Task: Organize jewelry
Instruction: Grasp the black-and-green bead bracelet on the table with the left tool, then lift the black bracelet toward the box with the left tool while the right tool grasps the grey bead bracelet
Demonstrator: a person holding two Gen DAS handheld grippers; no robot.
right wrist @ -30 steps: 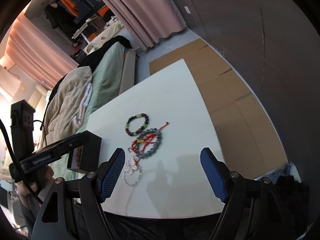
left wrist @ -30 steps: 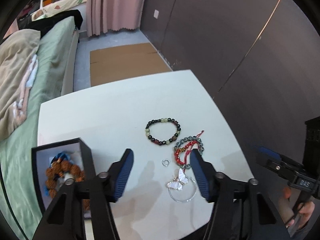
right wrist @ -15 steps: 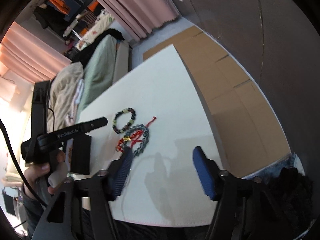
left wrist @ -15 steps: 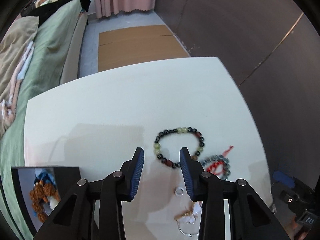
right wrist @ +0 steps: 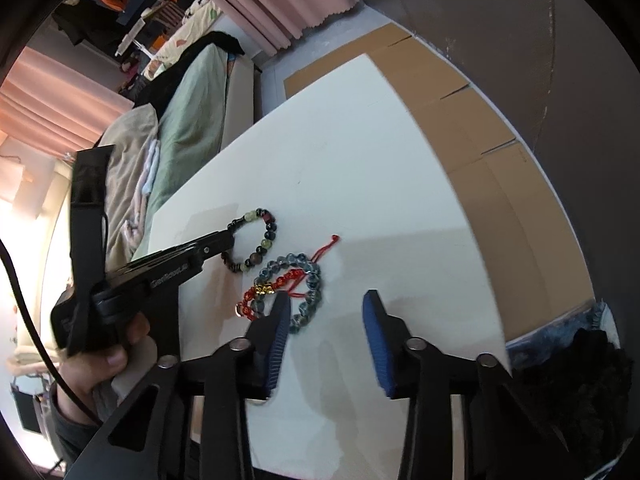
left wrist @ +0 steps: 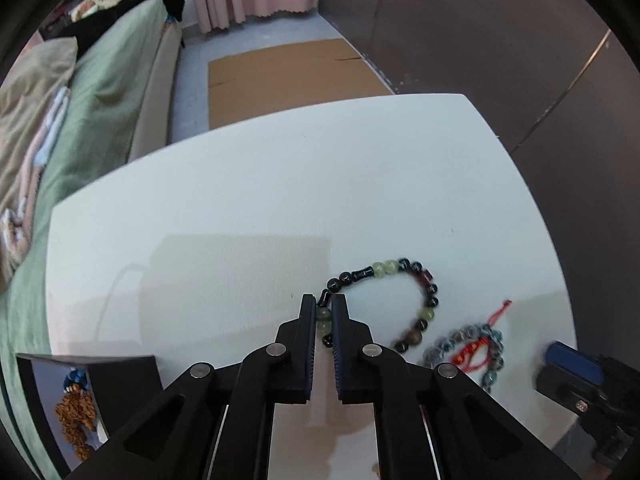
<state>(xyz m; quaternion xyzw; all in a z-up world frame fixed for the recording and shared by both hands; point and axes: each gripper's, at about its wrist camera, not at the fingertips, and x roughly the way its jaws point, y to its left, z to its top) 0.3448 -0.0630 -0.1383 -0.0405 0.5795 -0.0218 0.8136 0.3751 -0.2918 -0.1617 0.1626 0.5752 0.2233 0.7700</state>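
our left gripper (left wrist: 323,309) clamped on dark-and-green beaded bracelet (left wrist: 425,311) lying on white table (left wrist: 240,200), our right gripper (right wrist: 326,308) spread wide over grey-blue bead bracelet (right wrist: 310,280) with red cord

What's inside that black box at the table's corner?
The open black box holds a brown knobbly-bead strand and something blue. Its wall and the frame edge hide the rest.

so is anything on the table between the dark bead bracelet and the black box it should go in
Nothing visible. The left gripper is shut on the dark bead bracelet, and the white table looks bare from there to the black box at lower left. The other bracelets lie on the opposite side.
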